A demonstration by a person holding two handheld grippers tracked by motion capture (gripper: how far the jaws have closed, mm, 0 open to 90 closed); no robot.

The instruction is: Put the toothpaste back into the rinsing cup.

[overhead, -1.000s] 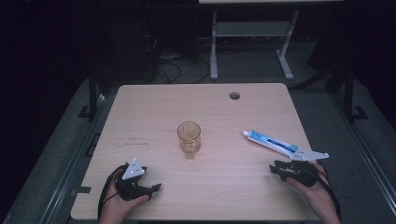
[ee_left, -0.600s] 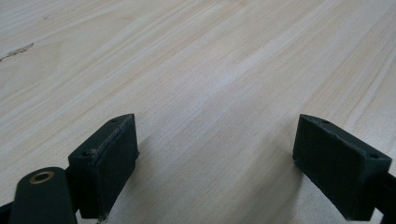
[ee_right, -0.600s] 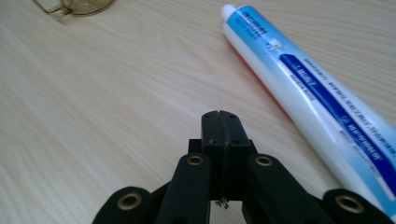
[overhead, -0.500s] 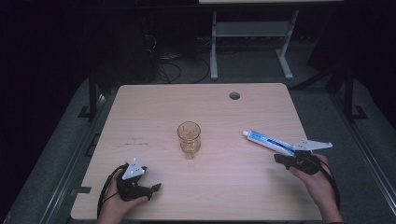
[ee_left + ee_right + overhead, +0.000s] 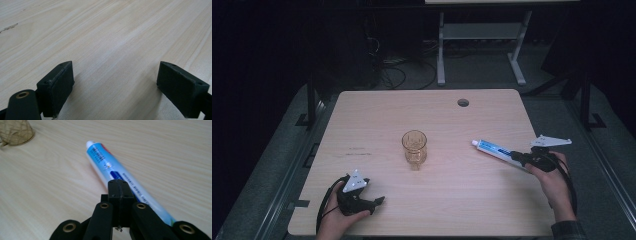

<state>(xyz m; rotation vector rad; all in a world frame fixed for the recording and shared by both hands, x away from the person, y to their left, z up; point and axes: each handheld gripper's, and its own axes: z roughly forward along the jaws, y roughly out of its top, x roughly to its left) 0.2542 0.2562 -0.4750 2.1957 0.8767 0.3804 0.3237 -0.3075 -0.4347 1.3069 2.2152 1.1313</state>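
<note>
A blue and white toothpaste tube (image 5: 494,149) lies on the wooden table (image 5: 377,125) at the right, cap pointing left toward an amber glass (image 5: 414,147) that stands upright mid-table. My right gripper (image 5: 515,156) is over the tube's tail end. In the right gripper view its jaws are pressed together with nothing between them (image 5: 121,186), and the tube (image 5: 110,166) runs underneath and ahead, with the glass (image 5: 15,131) at top left. My left gripper (image 5: 379,201) rests near the front left edge, open (image 5: 116,82) over bare wood.
A round cable hole (image 5: 463,102) sits near the table's far edge. Beyond the table stand the legs of a white frame (image 5: 441,55) and some floor cables. Bare tabletop lies between the glass and both grippers.
My right gripper has moved away from the person and slightly right, from the front edge up to the tube's tail. The left gripper, the glass and the tube have stayed put.
</note>
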